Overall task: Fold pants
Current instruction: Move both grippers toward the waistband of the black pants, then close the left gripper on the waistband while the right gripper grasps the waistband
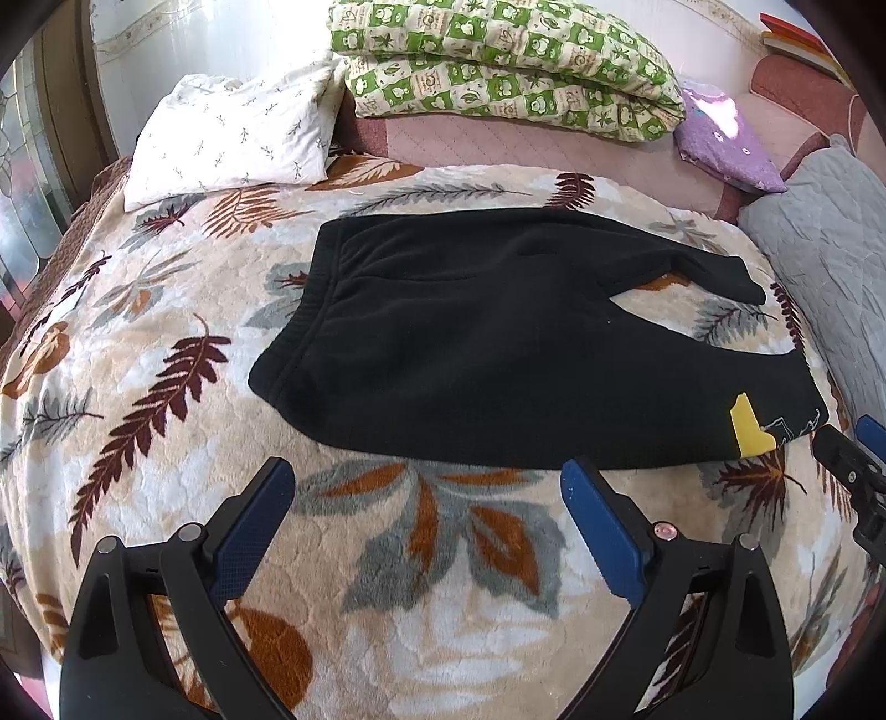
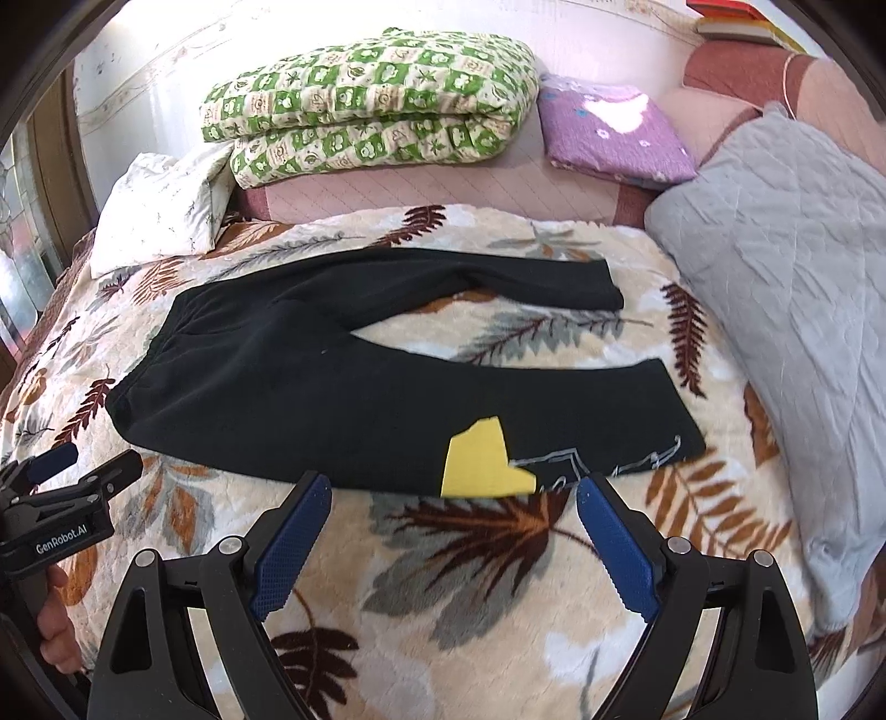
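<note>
Black pants [image 1: 498, 343] lie flat on a leaf-patterned blanket [image 1: 166, 343], waistband to the left, two legs spread to the right. The near leg carries a yellow patch [image 1: 750, 426] by its cuff. In the right wrist view the pants [image 2: 332, 387] and the patch [image 2: 482, 459] lie just ahead. My left gripper [image 1: 426, 476] is open and empty, hovering short of the pants' near edge. My right gripper [image 2: 451, 490] is open and empty, just short of the yellow patch. The left gripper also shows at the left edge of the right wrist view [image 2: 83, 471].
A white pillow [image 1: 232, 138], a folded green checked quilt [image 1: 509, 61] and a purple folded cloth [image 1: 725, 138] lie at the back. A grey quilted cushion [image 2: 786, 277] lies at the right. Books [image 2: 742, 22] sit at the far right corner.
</note>
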A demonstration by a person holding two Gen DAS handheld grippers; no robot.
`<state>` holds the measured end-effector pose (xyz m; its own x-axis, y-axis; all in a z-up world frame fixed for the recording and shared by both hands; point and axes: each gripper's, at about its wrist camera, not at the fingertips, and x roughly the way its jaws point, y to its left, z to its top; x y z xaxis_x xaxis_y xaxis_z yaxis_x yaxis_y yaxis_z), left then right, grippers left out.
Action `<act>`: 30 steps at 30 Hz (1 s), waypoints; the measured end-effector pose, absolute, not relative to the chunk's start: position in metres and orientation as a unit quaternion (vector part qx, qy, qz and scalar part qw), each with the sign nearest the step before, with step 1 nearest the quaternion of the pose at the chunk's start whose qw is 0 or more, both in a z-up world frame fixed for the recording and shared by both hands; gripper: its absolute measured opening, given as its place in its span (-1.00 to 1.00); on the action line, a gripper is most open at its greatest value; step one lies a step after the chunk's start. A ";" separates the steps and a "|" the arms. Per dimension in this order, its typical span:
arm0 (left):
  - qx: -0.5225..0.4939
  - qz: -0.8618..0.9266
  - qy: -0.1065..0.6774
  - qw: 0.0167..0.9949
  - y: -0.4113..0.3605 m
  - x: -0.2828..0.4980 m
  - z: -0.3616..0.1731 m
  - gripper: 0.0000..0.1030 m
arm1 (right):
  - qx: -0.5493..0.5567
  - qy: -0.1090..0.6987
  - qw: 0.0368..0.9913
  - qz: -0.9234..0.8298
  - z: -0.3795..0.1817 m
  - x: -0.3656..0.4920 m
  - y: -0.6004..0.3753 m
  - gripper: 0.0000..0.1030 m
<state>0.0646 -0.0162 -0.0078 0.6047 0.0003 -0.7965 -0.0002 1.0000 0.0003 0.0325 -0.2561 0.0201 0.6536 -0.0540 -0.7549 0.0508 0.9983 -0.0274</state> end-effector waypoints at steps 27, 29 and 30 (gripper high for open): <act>0.016 0.002 0.510 0.860 0.008 0.170 0.017 0.90 | 0.020 0.403 0.915 -0.010 0.041 0.107 -0.336 0.78; 0.012 0.000 0.527 0.850 0.018 0.190 0.022 0.90 | 0.016 0.404 0.914 -0.024 0.048 0.130 -0.365 0.78; 0.007 0.002 0.533 0.846 0.024 0.200 0.025 0.90 | 0.018 0.407 0.913 -0.026 0.049 0.140 -0.375 0.78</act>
